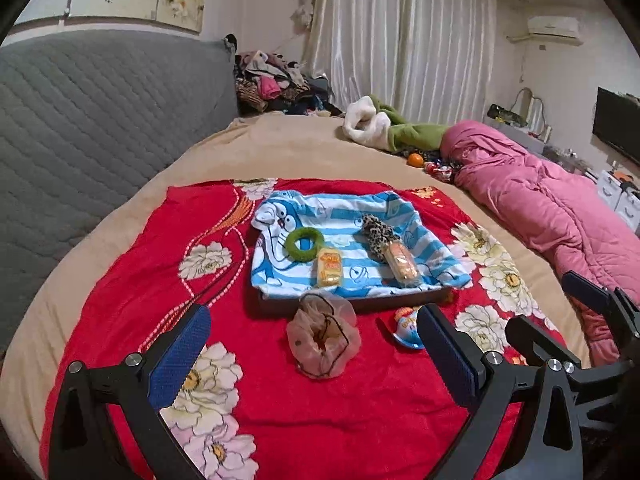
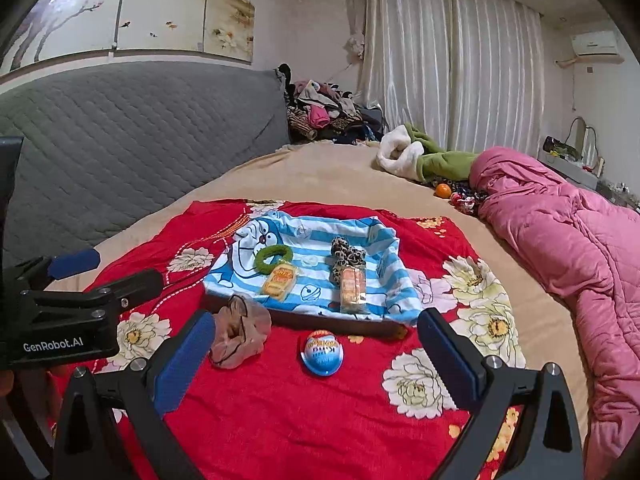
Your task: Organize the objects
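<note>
A tray (image 1: 360, 304) (image 2: 320, 322) lined with a blue striped cartoon cloth (image 1: 320, 208) (image 2: 360, 228) sits on the red floral blanket (image 1: 280, 400) (image 2: 300, 420). On the cloth lie a green ring (image 1: 305, 242) (image 2: 273, 257), a yellow snack pack (image 1: 330, 267) (image 2: 280, 278), a leopard scrunchie (image 1: 378, 234) (image 2: 345, 256) and an orange snack pack (image 1: 403, 264) (image 2: 353, 288). In front of the tray lie a sheer beige scrunchie (image 1: 323, 336) (image 2: 239, 334) and a blue egg-shaped toy (image 1: 407, 327) (image 2: 322, 352). My left gripper (image 1: 314, 356) is open above the beige scrunchie. My right gripper (image 2: 316, 364) is open around the egg toy.
A pink quilt (image 1: 560, 208) (image 2: 568, 240) lies along the right. A green and white garment (image 1: 384, 124) (image 2: 424, 156) and an orange (image 1: 415, 159) (image 2: 443, 190) lie at the back. A grey headboard (image 1: 100, 120) (image 2: 140, 132) stands on the left, with piled clothes (image 1: 272, 84) beyond.
</note>
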Available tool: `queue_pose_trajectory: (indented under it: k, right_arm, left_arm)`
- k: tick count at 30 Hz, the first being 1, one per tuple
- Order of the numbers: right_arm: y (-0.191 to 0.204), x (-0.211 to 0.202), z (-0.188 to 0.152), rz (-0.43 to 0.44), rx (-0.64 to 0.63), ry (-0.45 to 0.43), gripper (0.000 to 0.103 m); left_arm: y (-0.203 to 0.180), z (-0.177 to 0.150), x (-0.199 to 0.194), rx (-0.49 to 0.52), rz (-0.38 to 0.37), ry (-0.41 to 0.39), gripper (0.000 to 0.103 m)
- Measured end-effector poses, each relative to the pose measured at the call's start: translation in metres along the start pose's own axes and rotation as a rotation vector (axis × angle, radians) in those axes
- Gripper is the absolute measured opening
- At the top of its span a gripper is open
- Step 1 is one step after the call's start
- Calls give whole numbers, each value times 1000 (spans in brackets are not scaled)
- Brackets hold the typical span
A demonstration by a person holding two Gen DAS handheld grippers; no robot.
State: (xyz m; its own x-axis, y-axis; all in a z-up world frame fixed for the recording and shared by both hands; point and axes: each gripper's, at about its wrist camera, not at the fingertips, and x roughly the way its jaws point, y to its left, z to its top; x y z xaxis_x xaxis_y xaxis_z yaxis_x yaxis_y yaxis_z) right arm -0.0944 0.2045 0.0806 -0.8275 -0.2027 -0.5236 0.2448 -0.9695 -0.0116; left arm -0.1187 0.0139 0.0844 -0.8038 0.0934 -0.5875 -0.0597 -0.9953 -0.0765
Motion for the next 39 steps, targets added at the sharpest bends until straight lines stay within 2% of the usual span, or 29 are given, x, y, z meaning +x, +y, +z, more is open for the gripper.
queue_pose_trajectory:
  k: [24, 30, 39]
  right_arm:
    - [15, -52, -58, -33, -31, 10, 102]
    - [17, -46, -75, -33, -26, 37, 102]
    - [14, -22, -89, -27, -9, 75, 102]
  left_arm:
    - [-6, -69, -36, 3, -3, 16, 102]
    - [-6, -85, -25, 14, 3, 39, 102]
    - [0, -106, 11, -1, 20, 112, 102]
